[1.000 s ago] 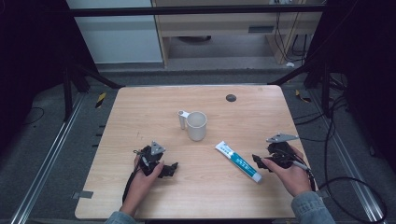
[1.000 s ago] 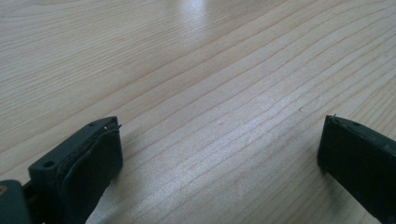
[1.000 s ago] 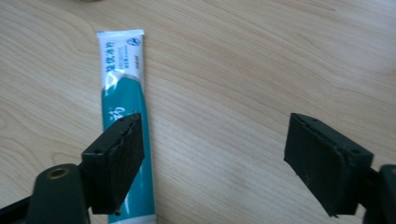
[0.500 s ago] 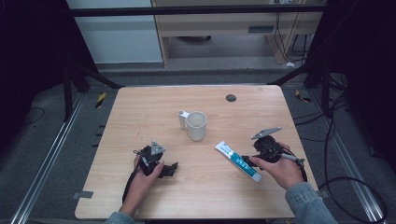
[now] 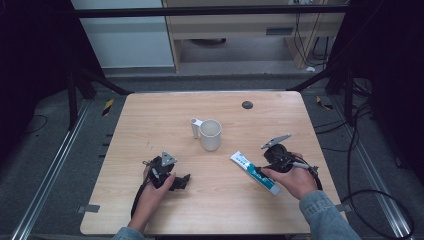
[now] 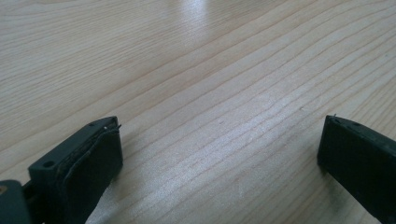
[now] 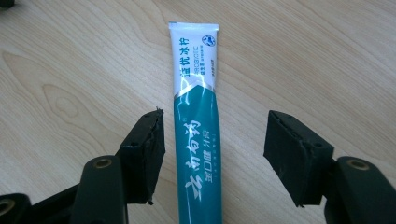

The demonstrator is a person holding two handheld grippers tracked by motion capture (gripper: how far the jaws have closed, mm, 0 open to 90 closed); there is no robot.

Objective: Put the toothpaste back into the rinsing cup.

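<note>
A white and teal toothpaste tube [image 5: 252, 171] [image 7: 196, 130] lies flat on the wooden table [image 5: 150, 125], right of centre. My right gripper [image 5: 265, 167] [image 7: 212, 154] is open, its jaws straddling the tube's teal lower half without touching it. A white mug [image 5: 210, 134] stands upright near the middle, with a small white upright piece [image 5: 195, 128] at its left side. My left gripper [image 5: 172, 177] [image 6: 219, 149] rests open low over bare wood at the front left, nothing between its jaws.
A small dark round disc [image 5: 247, 104] lies near the table's far edge. Black cables trail on the floor to the right [image 5: 370, 165]. Metal rails [image 5: 45, 185] run along the floor on both sides of the table.
My right gripper has moved left from the table's right side until its open jaws straddle the toothpaste tube. The left gripper has stayed put.
</note>
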